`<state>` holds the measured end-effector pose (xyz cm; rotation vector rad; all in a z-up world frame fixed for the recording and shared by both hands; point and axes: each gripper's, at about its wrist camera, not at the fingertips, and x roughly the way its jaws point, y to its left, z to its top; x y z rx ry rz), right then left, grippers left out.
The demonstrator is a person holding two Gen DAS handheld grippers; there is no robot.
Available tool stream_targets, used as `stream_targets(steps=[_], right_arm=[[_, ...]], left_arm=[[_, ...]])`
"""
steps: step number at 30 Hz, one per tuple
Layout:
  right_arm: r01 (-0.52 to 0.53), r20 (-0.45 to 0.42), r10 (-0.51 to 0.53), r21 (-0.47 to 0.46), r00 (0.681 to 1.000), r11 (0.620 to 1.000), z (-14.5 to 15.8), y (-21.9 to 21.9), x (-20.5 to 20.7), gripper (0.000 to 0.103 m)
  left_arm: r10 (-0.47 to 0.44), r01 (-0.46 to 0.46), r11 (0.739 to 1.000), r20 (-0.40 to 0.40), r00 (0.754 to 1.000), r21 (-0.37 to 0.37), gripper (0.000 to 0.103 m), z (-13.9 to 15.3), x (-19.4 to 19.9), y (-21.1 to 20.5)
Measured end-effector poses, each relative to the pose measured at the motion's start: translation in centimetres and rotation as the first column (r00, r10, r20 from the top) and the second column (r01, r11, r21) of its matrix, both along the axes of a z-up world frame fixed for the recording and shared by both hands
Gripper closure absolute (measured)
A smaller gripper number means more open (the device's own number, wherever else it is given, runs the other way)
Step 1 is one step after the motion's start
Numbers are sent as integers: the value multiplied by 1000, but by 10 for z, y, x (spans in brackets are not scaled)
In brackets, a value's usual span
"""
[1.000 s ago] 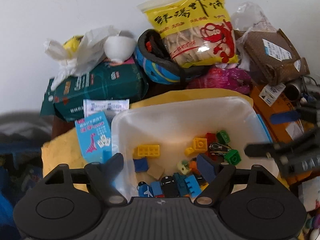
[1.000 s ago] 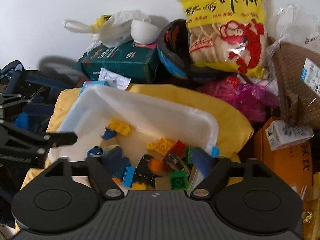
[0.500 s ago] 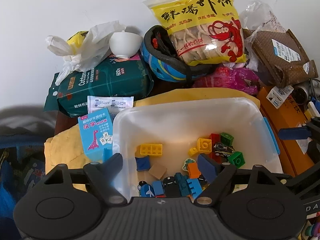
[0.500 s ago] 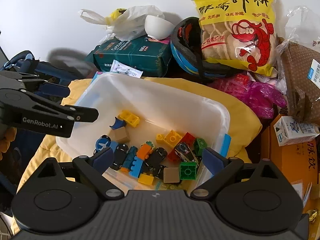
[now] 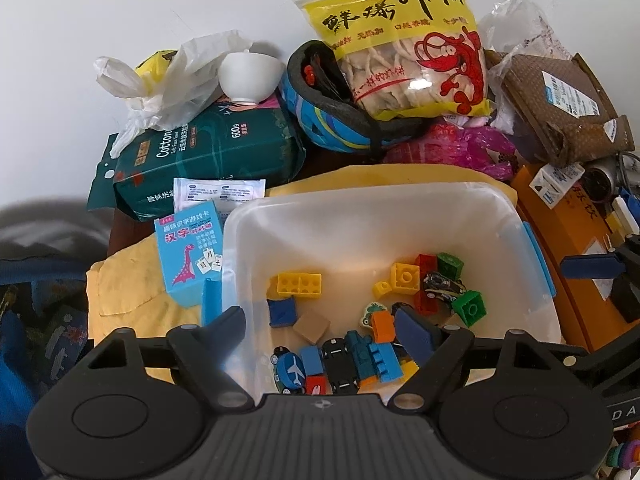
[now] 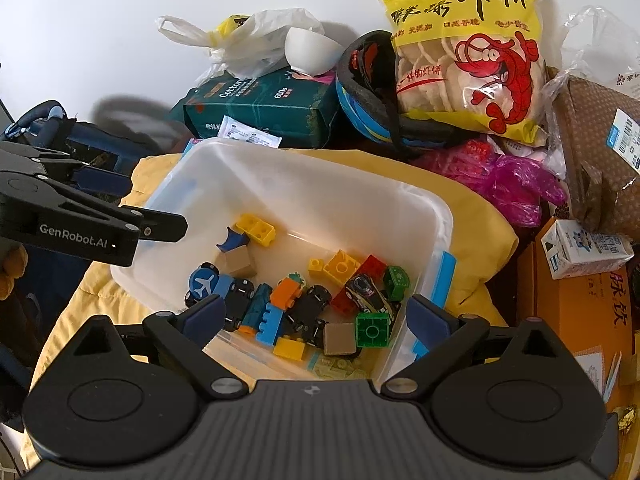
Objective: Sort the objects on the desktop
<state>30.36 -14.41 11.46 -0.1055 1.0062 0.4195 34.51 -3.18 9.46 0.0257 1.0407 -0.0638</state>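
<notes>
Toys [image 6: 304,300] in bin [image 6: 320,196], below both grippers' spread, empty jaws.

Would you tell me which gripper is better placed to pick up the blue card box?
Left: the left gripper hangs open right beside the blue card box, while the right gripper is over the bin's far side.

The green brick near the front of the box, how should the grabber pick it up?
Come straight down and pinch the green brick by its two flat side walls. It lies studs up on top of the pile, so its sides look reachable, while a tan block crowds one side.
</notes>
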Motion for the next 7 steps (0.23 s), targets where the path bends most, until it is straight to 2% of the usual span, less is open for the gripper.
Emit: stream_targets(steps=[7], right_arm=[[1, 1, -1, -24, 1000, 1000, -2, 2, -5, 4]], left_arm=[[-8, 8, 1000, 10, 1000, 5, 18, 1, -4, -2]])
